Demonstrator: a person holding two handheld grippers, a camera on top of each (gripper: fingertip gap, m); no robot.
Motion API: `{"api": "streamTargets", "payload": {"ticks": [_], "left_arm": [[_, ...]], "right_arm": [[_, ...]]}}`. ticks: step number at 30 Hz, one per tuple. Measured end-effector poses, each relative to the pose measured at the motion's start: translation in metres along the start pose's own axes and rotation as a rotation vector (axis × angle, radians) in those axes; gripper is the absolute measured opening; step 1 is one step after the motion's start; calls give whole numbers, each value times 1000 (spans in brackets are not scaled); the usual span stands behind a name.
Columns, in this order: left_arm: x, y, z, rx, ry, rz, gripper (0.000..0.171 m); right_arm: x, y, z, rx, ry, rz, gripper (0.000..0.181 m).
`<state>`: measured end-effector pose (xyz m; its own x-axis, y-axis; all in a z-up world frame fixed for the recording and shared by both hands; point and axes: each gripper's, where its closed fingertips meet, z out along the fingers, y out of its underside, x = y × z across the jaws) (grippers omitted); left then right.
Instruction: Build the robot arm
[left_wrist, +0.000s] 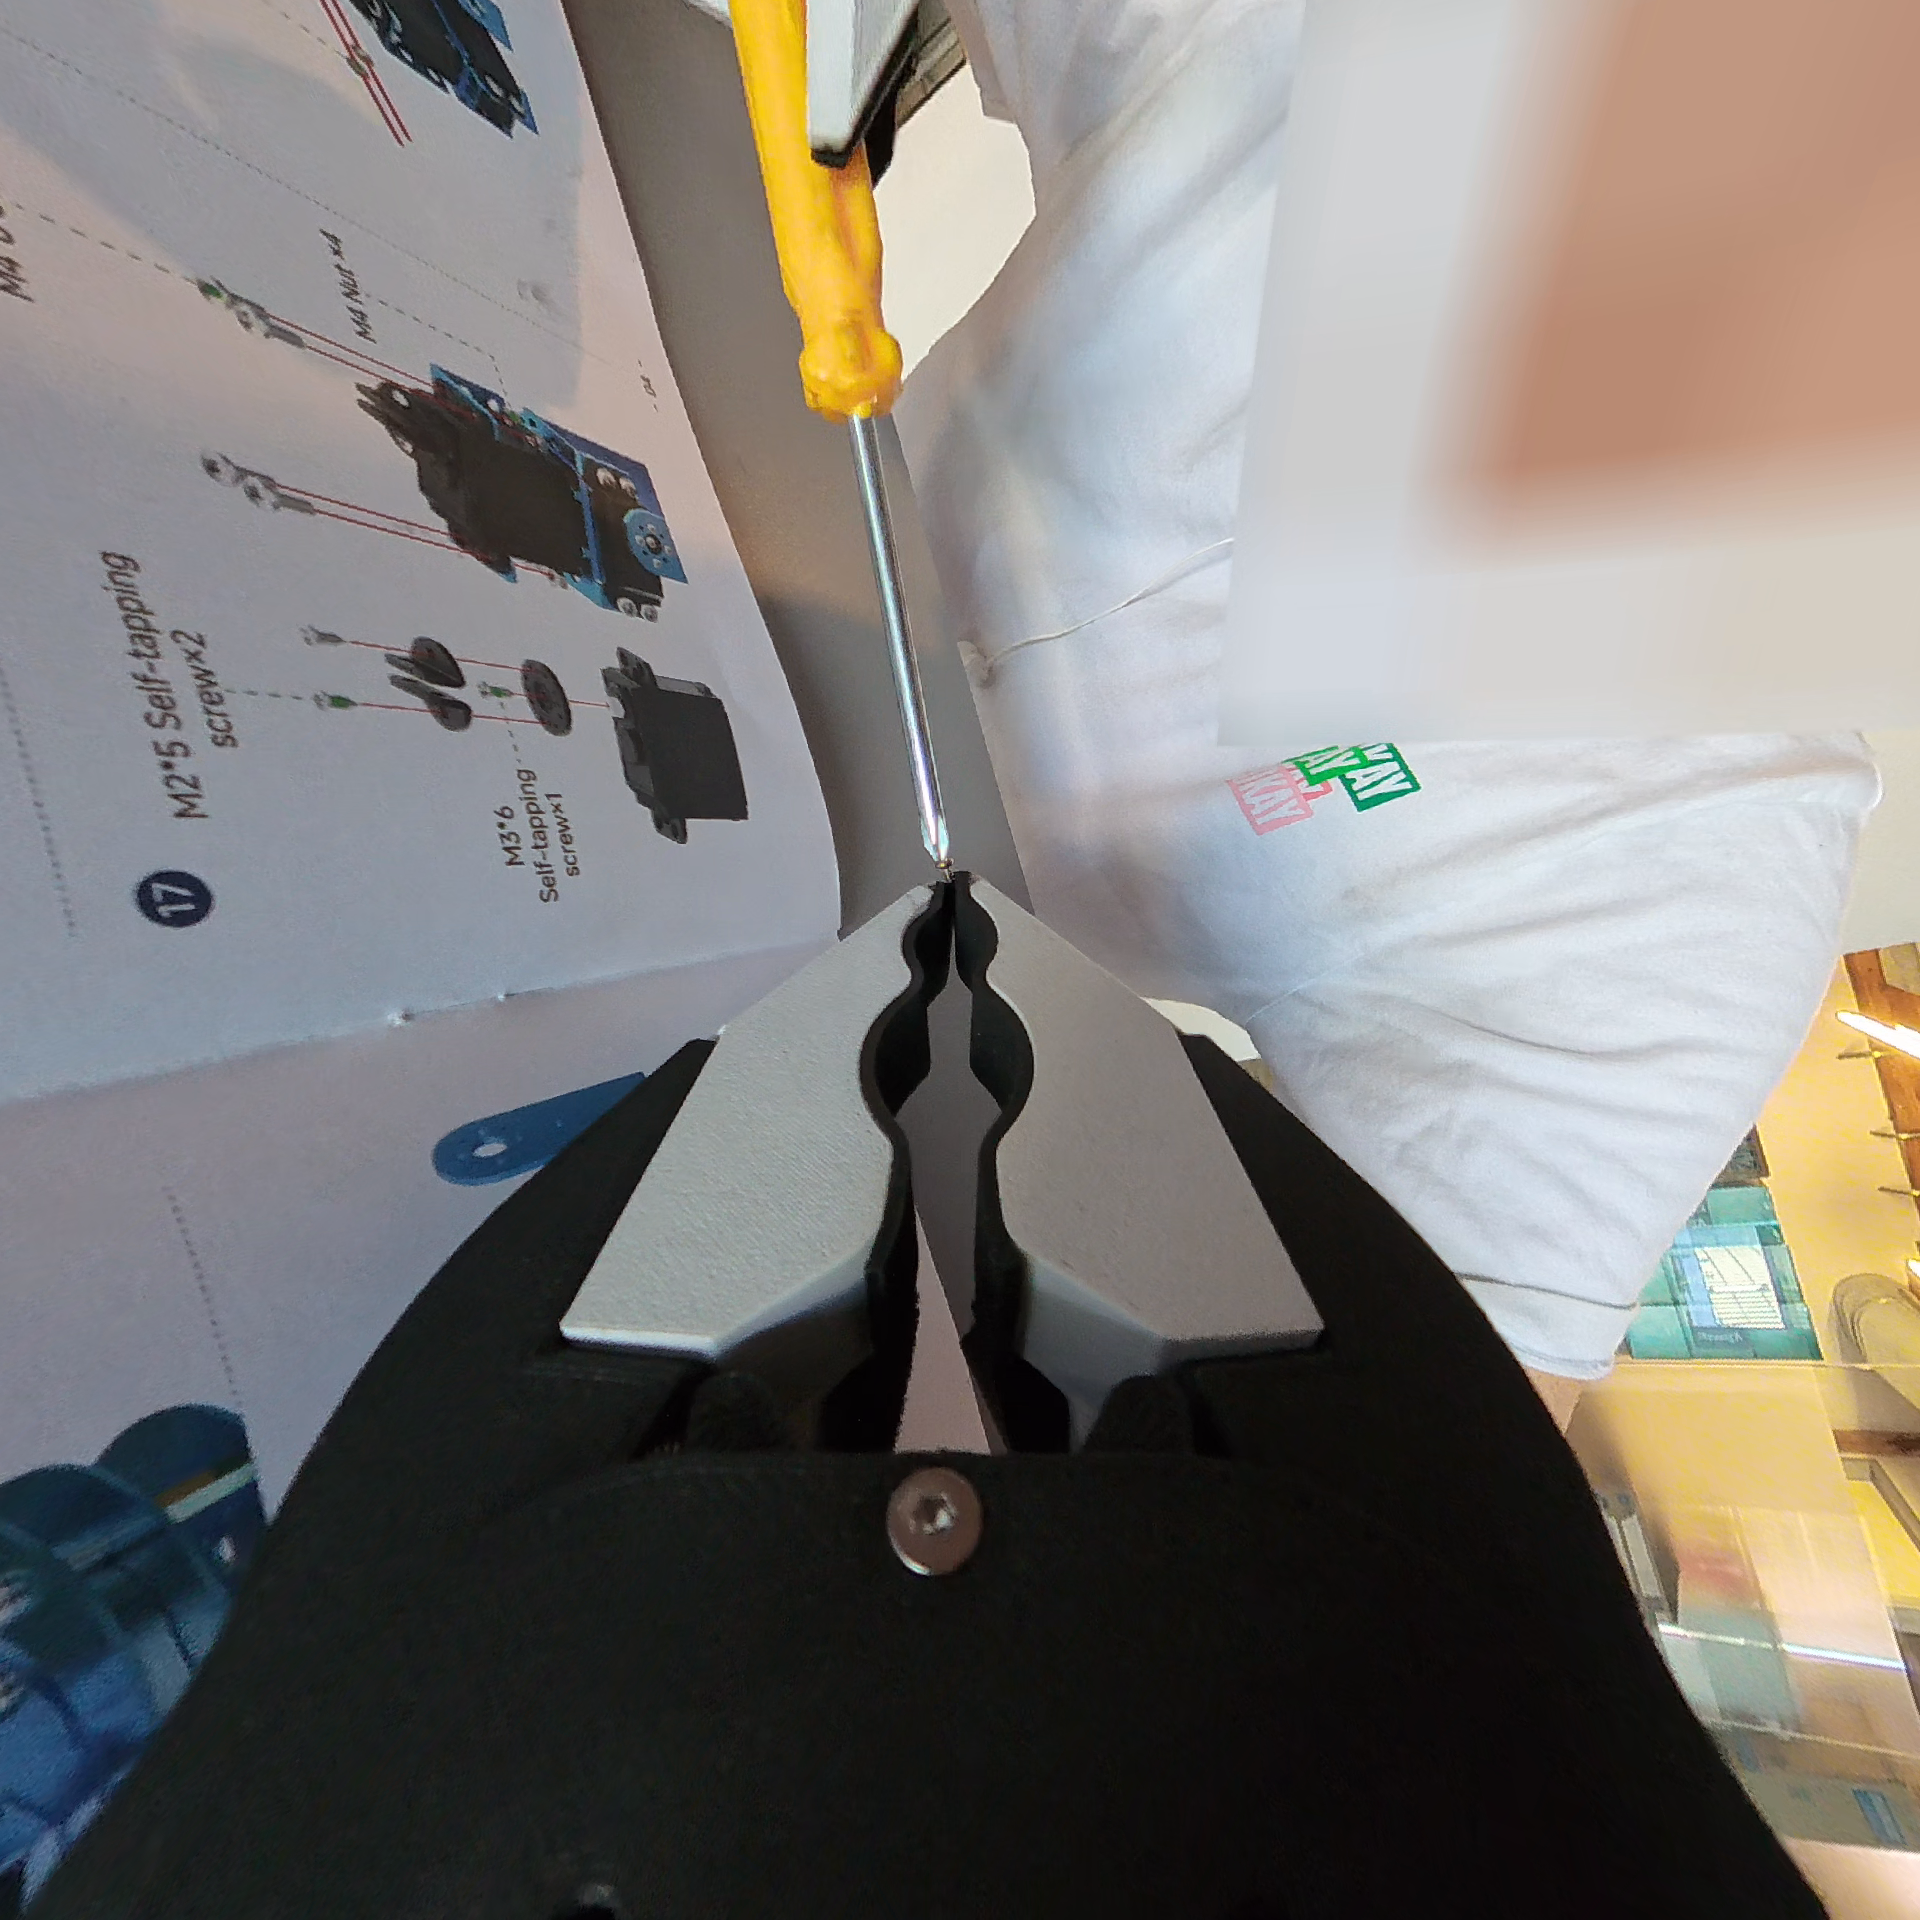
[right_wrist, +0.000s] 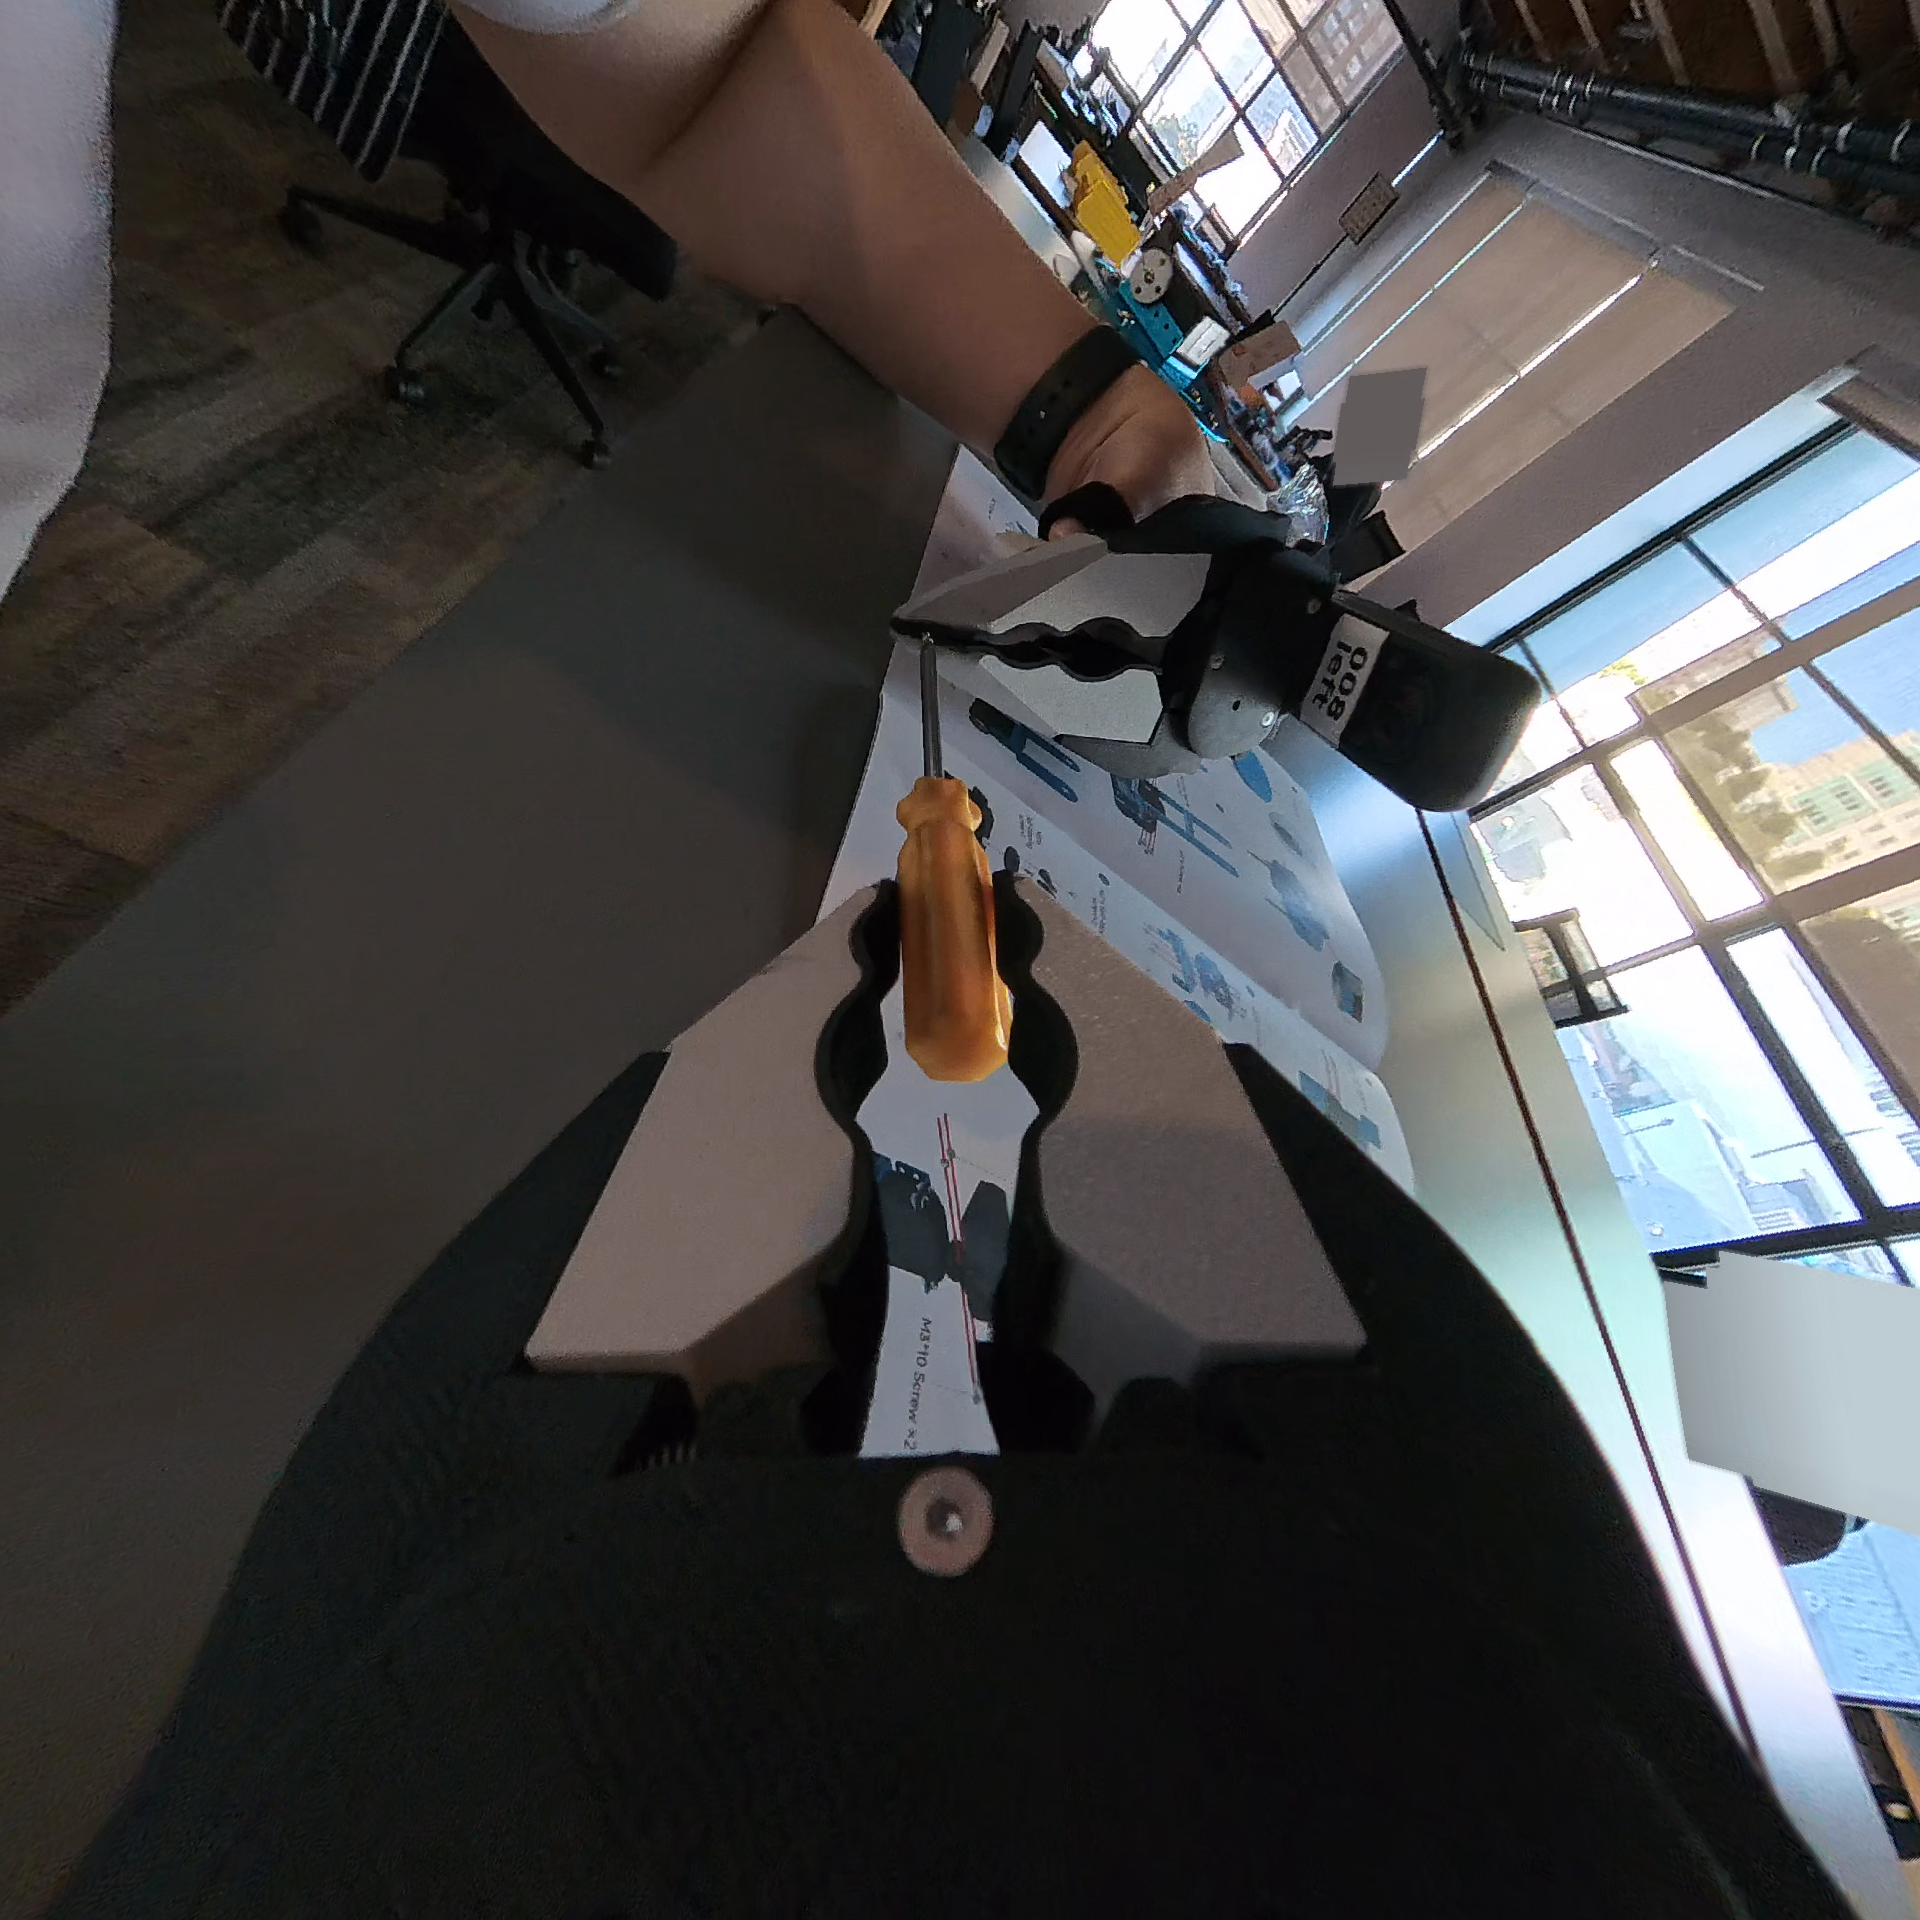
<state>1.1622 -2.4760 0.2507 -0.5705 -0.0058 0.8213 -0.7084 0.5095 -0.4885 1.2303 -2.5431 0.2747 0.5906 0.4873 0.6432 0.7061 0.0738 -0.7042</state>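
Note:
My left gripper (left_wrist: 951, 888) is shut, its tips pinching a tiny dark screw (left_wrist: 954, 876). My right gripper (right_wrist: 951, 902) is shut on the yellow handle of a screwdriver (right_wrist: 951, 977). The screwdriver (left_wrist: 847, 312) comes down from the top of the left wrist view, and its metal shaft (left_wrist: 899, 644) ends right at the screw. In the right wrist view the left gripper (right_wrist: 914, 627) is held by a hand with a black wristband (right_wrist: 1049, 416), and the screwdriver's tip meets its fingertips. Both grippers are held above an open instruction booklet (left_wrist: 312, 540).
The booklet (right_wrist: 1247, 904) lies on a grey table (right_wrist: 468, 935). A blue flat part (left_wrist: 494, 1143) rests on the page. The person's white shirt (left_wrist: 1351, 987) is close behind the left gripper. An office chair (right_wrist: 499, 281) and cluttered benches (right_wrist: 1143, 270) stand beyond, with windows (right_wrist: 1766, 831) at the right. Tip to tip, the grippers are about 11 cm apart.

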Motion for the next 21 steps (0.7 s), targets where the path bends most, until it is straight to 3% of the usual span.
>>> {"api": "streamTargets", "payload": {"ticks": [8, 10, 21], "left_arm": [[2, 2, 2, -16, 7, 14, 0], [3, 3, 2, -17, 6, 23, 0], [4, 6, 4, -42, 1, 49, 0]], "right_arm": [[-1, -9, -4, 3, 80, -195, 17], [-5, -7, -3, -4, 51, -173, 16], [8, -7, -6, 74, -228, 649, 16]]}}
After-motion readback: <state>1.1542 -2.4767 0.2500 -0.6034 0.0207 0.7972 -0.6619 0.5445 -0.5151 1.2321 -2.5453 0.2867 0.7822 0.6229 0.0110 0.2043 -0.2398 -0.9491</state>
